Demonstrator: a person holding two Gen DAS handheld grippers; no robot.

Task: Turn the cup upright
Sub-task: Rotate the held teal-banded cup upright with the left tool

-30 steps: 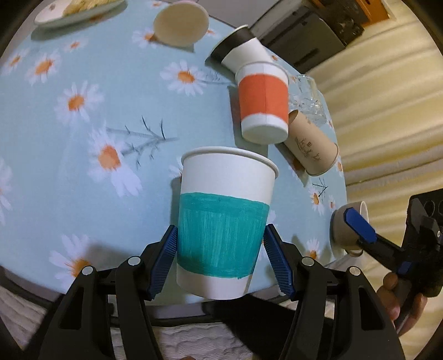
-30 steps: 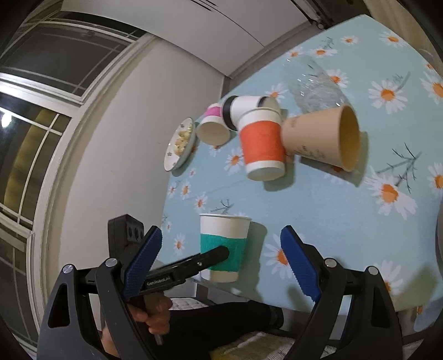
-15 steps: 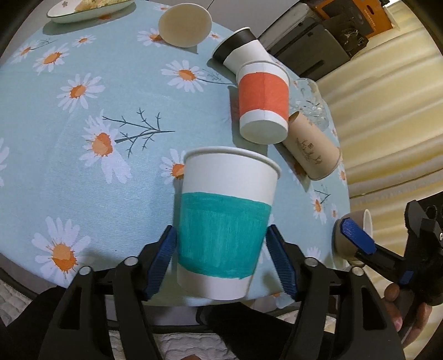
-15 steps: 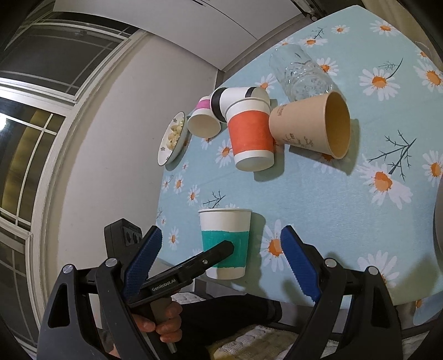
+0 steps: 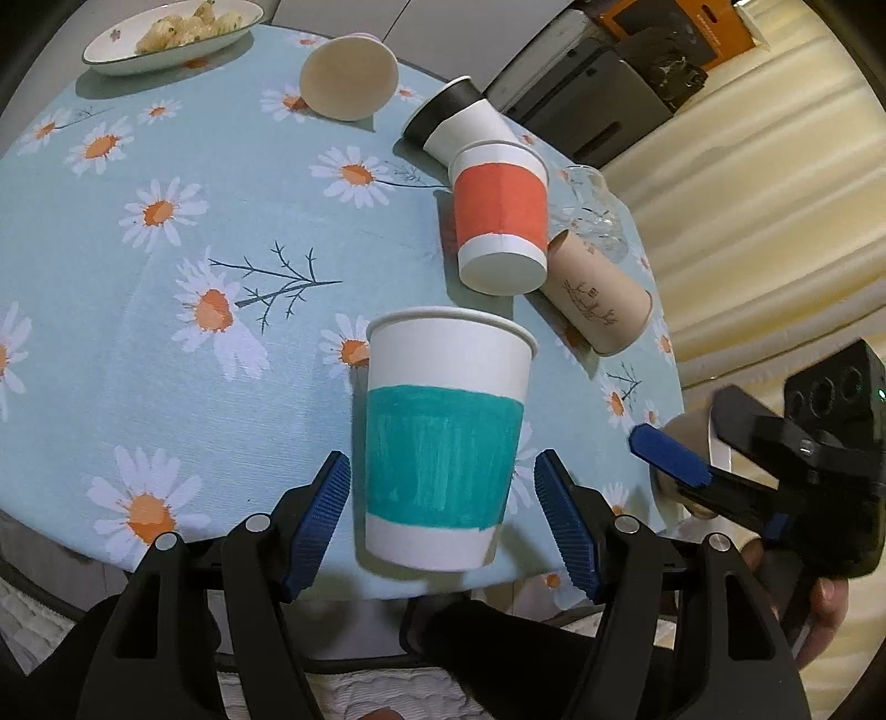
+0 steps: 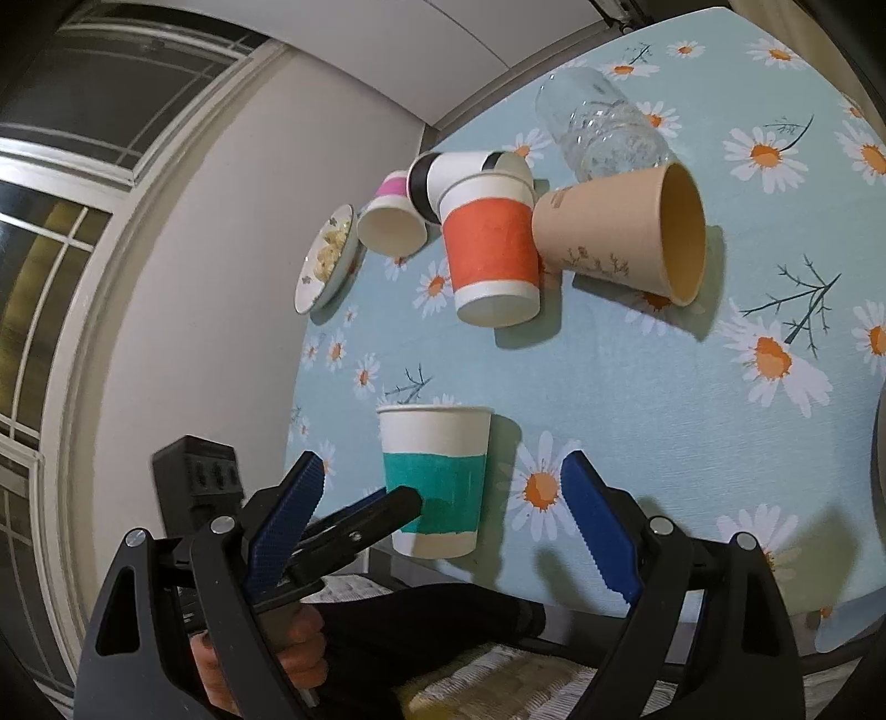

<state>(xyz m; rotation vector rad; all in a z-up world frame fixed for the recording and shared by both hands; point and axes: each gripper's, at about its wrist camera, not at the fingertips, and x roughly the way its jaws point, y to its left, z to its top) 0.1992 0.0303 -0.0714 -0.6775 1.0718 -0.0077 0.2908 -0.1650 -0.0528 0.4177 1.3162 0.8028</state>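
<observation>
In the left wrist view, the teal-banded cup (image 5: 443,437) stood upright, mouth up, near the lower edge of the table (image 5: 111,332), at the lower centre of the frame. Its inside could not be seen. The left gripper (image 5: 443,515) was spread wide around the cup's lower half, each blue pad showing a small gap from the wall.

Above it, right of centre, an orange-banded cup (image 5: 498,216) lay tipped with its closed bottom facing the camera. Touching its rim from behind was a white cup with a black band (image 5: 459,127), also on its side. A tan cup (image 5: 598,293) lay just right of the orange one, beside a clear glass (image 5: 592,216) lying down. At the upper centre a cup with a pink band (image 5: 349,77) lay with its mouth toward the camera, showing nothing inside. A plate (image 5: 116,61) at the upper left held pale food pieces (image 5: 188,33).

In the right wrist view, the right gripper (image 6: 443,504) was wide apart and held nothing, low in the frame before the table's near edge. The tan cup's open mouth showed nothing inside it.
</observation>
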